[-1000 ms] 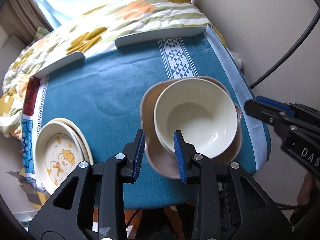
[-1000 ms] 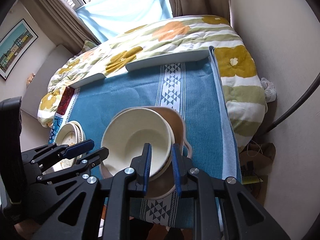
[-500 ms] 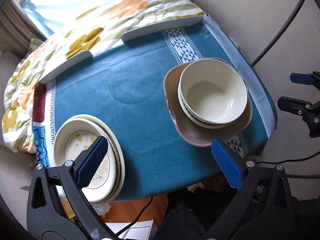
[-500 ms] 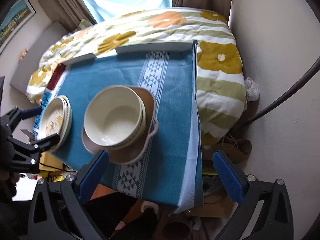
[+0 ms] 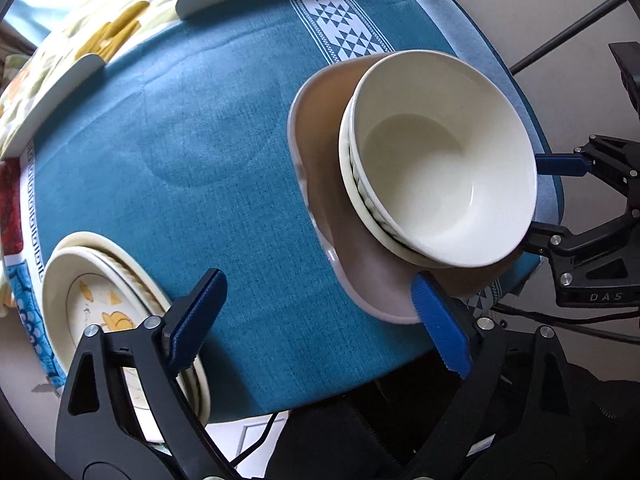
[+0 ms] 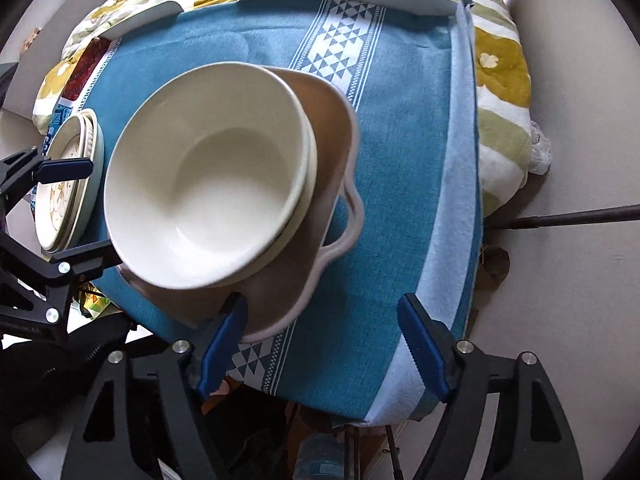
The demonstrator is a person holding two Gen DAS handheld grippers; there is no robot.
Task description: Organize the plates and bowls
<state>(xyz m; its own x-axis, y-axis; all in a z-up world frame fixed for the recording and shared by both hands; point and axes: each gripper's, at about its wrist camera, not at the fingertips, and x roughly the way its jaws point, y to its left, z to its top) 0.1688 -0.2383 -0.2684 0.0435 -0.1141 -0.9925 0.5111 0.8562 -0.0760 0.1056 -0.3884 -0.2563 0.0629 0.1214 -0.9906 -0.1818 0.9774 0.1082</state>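
Between the spread blue-padded fingers of the left gripper (image 5: 318, 320) lies only bare teal woven tablecloth (image 5: 208, 168); the jaws stand wide apart and grip nothing. Its left finger (image 5: 196, 320) hangs over the rim of the stacked cream plates with a yellow cartoon print (image 5: 100, 312), and its right finger (image 5: 440, 324) sits just at the near edge of the brown scallop-edged ceramic plate (image 5: 328, 148); whether either finger touches the crockery cannot be told.

The right gripper (image 6: 324, 352) is likewise spread wide and empty. Its left finger (image 6: 222, 344) overlaps the near rim of the brown plate (image 6: 320, 120) in the view, contact unclear, while its right finger (image 6: 424, 354) hovers over the pale blue border of the cloth.

On the brown plate rest the nested cream ceramic bowls (image 5: 440, 156), the upper one sitting inside a lower one with a dark patterned band. The bowls (image 6: 204, 176) lie toward one side of the plate, which stands near the front corner of the worktop. The stacked cream plates (image 6: 68, 184) sit at the opposite front corner, well apart from the bowls.

Beyond the cloth's white geometric stripe (image 6: 340, 36), a flower-patterned quilt (image 6: 500, 68) lies behind and beside the worktop.
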